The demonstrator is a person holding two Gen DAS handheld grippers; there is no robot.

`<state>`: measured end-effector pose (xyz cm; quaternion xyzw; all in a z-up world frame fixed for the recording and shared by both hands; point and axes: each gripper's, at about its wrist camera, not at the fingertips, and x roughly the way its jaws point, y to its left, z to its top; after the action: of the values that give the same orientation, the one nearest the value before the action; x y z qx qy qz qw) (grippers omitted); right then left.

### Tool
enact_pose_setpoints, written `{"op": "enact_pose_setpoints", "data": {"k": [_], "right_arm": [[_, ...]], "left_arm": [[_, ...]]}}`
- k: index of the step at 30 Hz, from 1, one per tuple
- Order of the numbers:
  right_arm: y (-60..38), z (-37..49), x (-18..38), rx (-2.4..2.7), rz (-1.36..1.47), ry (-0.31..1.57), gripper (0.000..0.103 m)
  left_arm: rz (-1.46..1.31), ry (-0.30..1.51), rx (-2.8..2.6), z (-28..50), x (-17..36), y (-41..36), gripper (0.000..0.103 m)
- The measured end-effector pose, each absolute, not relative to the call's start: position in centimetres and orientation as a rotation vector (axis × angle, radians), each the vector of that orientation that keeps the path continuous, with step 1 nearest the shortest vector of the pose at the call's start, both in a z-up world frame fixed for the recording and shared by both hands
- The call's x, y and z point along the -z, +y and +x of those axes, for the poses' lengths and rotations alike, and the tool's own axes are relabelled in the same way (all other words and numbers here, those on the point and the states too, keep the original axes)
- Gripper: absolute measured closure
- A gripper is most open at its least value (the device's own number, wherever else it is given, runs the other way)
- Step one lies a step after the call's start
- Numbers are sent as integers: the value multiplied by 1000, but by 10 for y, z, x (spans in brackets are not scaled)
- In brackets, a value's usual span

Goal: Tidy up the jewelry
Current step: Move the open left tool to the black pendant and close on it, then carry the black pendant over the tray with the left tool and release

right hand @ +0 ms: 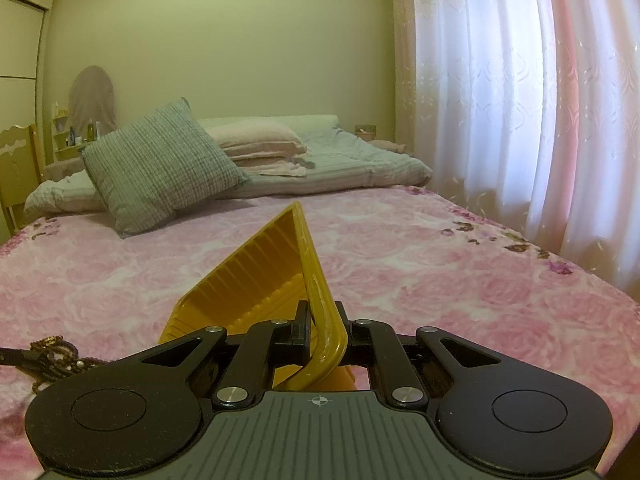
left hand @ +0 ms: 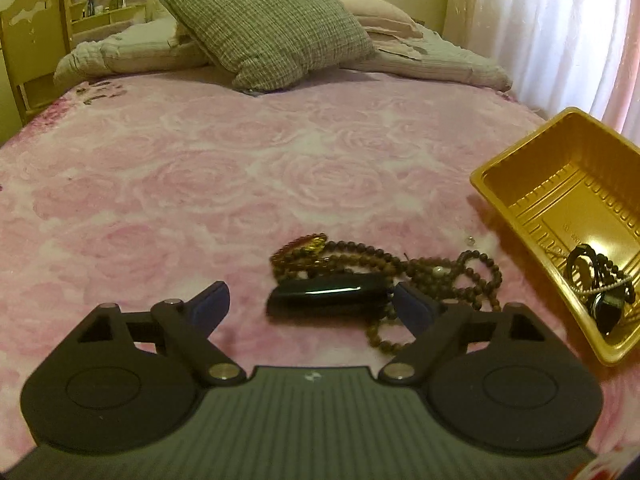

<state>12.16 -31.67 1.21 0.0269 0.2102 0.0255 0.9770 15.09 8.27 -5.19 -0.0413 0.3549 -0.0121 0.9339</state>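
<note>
A glossy black bangle (left hand: 328,294) lies on the pink bedspread between the wide-spread fingers of my left gripper (left hand: 310,306), which is open; the pads do not press on it. Behind and to its right lies a tangle of brown bead necklaces (left hand: 440,276) with a gold pendant (left hand: 310,244). A gold plastic tray (left hand: 560,196) at the right holds dark jewelry (left hand: 600,284) in its near corner. In the right wrist view my right gripper (right hand: 324,332) is shut on the rim of the gold tray (right hand: 272,264), tilting it. The brown beads (right hand: 52,350) show at the left edge.
A green checked cushion (left hand: 268,24) and folded pillows (left hand: 380,16) sit at the head of the bed. A wooden chair (left hand: 28,40) stands at the left, white curtains (right hand: 520,100) at the right. A small loose bead (left hand: 471,241) lies near the tray.
</note>
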Motion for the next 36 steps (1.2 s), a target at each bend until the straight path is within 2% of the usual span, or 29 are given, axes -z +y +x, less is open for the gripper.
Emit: {"op": "enact_pose_setpoints", "data": {"k": [9,13,26,36], "right_arm": [[-317,124,-12,-46,45,426,94],[-316,124,-12,-46,45,426,94],[-317,122,-13,-51,47,422,94],[-317,121,-14,-56,52,419,93]], "left_arm": [[-132,726,-5,163,68,76,16],[-137,736,-9,166,72,76,29],[-81,670,39,146,40,63,29],[-69,623,330,149,8,-11,29]]}}
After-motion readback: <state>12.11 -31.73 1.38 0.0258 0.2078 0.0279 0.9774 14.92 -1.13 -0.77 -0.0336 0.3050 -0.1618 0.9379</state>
